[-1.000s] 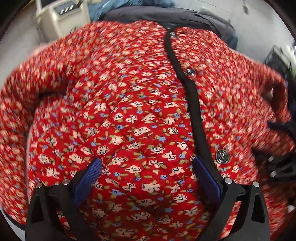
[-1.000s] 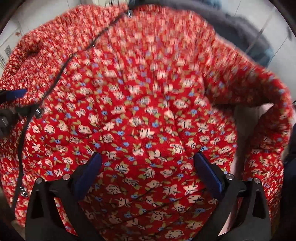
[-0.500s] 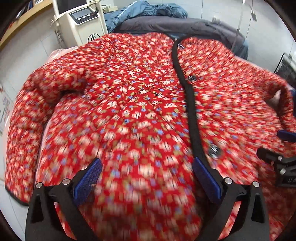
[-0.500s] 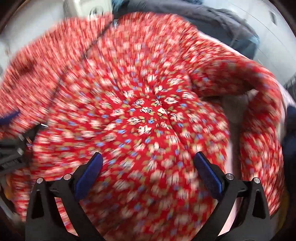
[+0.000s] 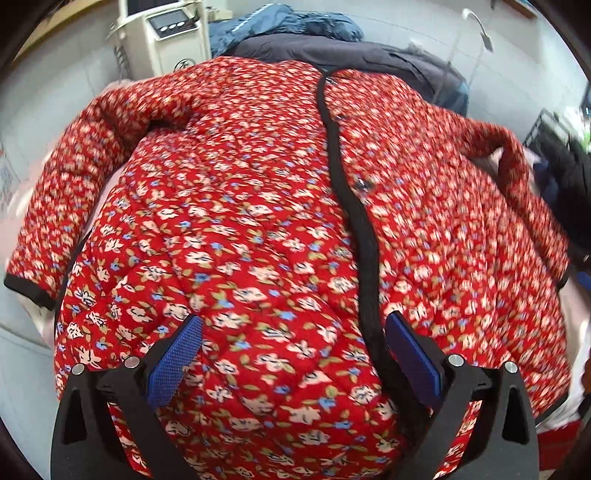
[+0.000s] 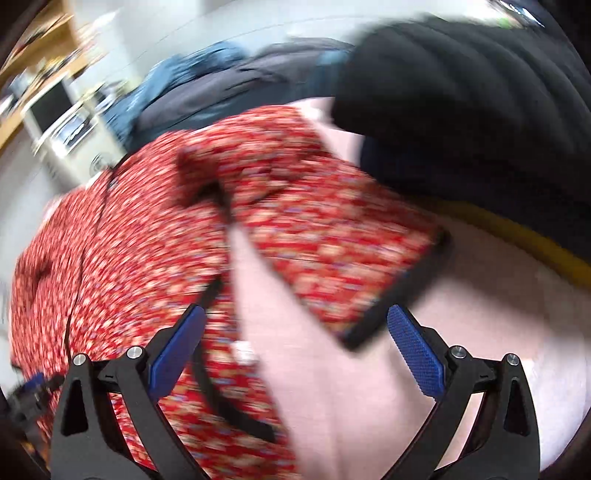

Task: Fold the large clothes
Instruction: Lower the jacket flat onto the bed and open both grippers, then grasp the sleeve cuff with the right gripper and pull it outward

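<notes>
While we are holding the left tool (image 5: 293, 363) low over the red floral quilted jacket (image 5: 258, 236), its two blue-padded fingers (image 5: 175, 360) are standing wide apart with nothing clamped between them, the padded cloth bulging up in the gap. We are seeing the jacket lying spread face up on a pale pink sheet (image 6: 351, 398), its black front trim (image 5: 351, 206) running from the collar at the far end down toward the near hem, passing just inside the right-hand finger. One sleeve is stretching out on the left and ending in a black cuff (image 5: 27, 291); the other is angling away on the right. Beyond the collar a dark grey coat (image 5: 351, 55) and a blue garment (image 5: 295, 22) are lying heaped, with a cream machine (image 5: 166, 40) bearing a small panel standing behind them.

We are pointing the right tool (image 6: 295, 360) at the jacket's right side, and this view is badly blurred. Its fingers are likewise spread apart and gripping nothing. Between and just beyond them the black-edged sleeve end (image 6: 369, 295) is lying on the pink sheet, apart from the jacket's body, with bare sheet showing between the two. A black padded garment (image 6: 461, 92) is filling the upper right, and a yellow edge (image 6: 517, 236) is curving beside it.
</notes>
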A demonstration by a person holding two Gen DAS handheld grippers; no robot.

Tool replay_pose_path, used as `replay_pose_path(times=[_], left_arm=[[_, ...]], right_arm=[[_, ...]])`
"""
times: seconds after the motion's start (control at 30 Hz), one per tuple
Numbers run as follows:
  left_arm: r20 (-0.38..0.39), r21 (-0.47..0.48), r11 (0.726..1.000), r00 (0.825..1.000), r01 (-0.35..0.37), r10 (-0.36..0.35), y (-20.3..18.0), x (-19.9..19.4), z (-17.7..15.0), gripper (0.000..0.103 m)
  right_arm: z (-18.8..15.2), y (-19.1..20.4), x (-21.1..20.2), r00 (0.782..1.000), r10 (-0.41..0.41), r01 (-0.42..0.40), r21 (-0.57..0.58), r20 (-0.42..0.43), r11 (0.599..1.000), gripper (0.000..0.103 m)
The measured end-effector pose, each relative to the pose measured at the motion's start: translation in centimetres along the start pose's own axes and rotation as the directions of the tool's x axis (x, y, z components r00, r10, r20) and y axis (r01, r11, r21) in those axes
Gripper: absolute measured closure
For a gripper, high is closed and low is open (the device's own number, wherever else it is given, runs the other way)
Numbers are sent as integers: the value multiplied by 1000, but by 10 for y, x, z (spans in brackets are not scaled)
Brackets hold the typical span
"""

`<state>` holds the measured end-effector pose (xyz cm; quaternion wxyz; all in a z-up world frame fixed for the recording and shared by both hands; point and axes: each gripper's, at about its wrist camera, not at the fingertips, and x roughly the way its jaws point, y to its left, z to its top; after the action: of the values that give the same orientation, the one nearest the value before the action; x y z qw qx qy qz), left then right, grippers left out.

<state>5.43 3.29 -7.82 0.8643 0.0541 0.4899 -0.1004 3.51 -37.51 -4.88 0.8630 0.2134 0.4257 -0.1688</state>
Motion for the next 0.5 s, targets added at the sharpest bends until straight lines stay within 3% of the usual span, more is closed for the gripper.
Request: replay_pose_path(times=[0.1, 0.23, 0.33, 0.5], left_arm=[[2, -14, 1000, 1000, -16, 16, -1, 0, 2, 6], [14, -82, 996, 1000, 21, -20, 9, -8, 1, 6], [1, -96, 995, 1000, 25, -25, 15, -9, 0, 6], [-7, -78, 997, 1000, 9, -9, 17, -8, -6, 6]], right_arm=[[4, -31, 9, 999, 19, -14, 124, -43, 992, 9], [2, -55, 22, 992, 96, -75, 224, -83, 972, 14], [9, -53, 33, 986, 138, -115, 230, -90, 967, 17], [19, -48, 48, 988, 131, -109, 218, -87, 970, 21]])
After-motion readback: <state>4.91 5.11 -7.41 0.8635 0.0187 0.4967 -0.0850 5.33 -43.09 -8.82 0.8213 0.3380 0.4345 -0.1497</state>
